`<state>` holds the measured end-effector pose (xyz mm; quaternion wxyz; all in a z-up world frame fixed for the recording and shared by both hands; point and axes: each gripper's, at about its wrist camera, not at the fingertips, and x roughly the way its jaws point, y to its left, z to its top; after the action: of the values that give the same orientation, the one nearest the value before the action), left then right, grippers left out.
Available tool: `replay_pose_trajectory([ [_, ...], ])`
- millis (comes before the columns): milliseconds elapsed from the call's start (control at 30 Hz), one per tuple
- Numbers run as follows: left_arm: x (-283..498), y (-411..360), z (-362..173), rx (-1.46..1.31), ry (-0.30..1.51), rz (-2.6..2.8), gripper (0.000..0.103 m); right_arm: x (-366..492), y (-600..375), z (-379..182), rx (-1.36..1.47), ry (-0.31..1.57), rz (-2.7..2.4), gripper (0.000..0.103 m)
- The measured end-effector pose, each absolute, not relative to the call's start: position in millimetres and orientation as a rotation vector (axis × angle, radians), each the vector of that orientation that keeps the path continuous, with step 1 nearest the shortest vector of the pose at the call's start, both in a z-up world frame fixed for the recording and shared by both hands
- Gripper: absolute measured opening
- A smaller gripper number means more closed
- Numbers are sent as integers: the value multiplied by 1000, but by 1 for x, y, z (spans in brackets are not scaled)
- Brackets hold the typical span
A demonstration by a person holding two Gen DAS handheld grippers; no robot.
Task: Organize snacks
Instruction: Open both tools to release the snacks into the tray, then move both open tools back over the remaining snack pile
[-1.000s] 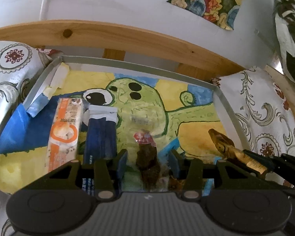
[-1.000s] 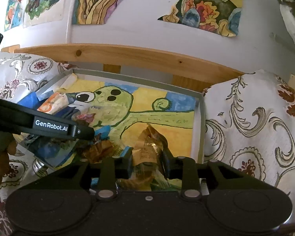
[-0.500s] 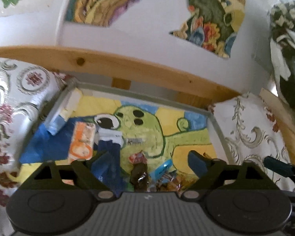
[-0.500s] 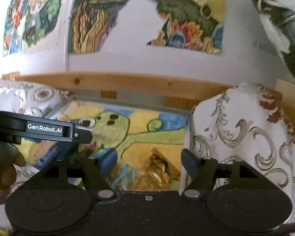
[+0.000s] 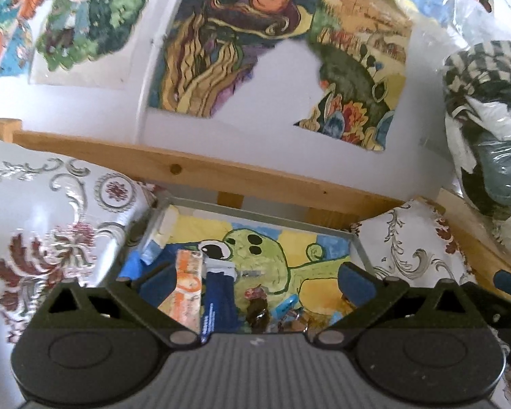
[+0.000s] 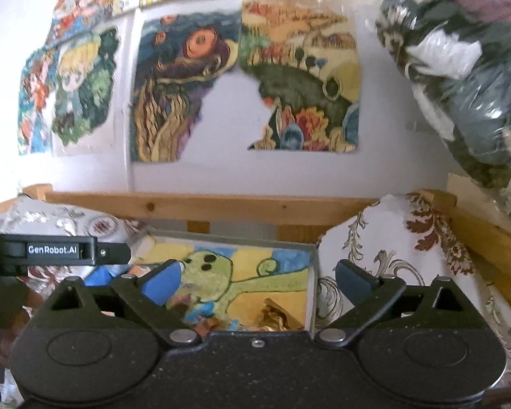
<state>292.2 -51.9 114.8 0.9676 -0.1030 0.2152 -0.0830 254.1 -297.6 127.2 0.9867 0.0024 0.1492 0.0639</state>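
Soft daylight, slight blur, strong fisheye edge distortion.

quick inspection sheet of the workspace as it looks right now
surface: shallow tray with a green cartoon drawing on its floor, set on a patterned cloth
job's things: orange packet, dark blue packet and brown candy lie in the tray; gold wrapper lies near its right wall
clutter: bagged clothes at upper right
grippers: left hand-held gripper open, holding nothing; right hand-held gripper open, holding nothing; both above the tray
cables: nothing seen
surroundings: wooden rail behind the tray, torn pictures on a white wall
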Motion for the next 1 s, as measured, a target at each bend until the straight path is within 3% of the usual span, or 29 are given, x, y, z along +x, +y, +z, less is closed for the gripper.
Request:
replay_pose_trajectory([
  [567, 180, -12, 116, -202, 446, -132, 103, 143, -284, 142, -2, 262, 189, 102],
  [1000, 123, 0, 86, -175, 490, -101, 103, 80, -263, 109, -24, 319, 230, 102],
])
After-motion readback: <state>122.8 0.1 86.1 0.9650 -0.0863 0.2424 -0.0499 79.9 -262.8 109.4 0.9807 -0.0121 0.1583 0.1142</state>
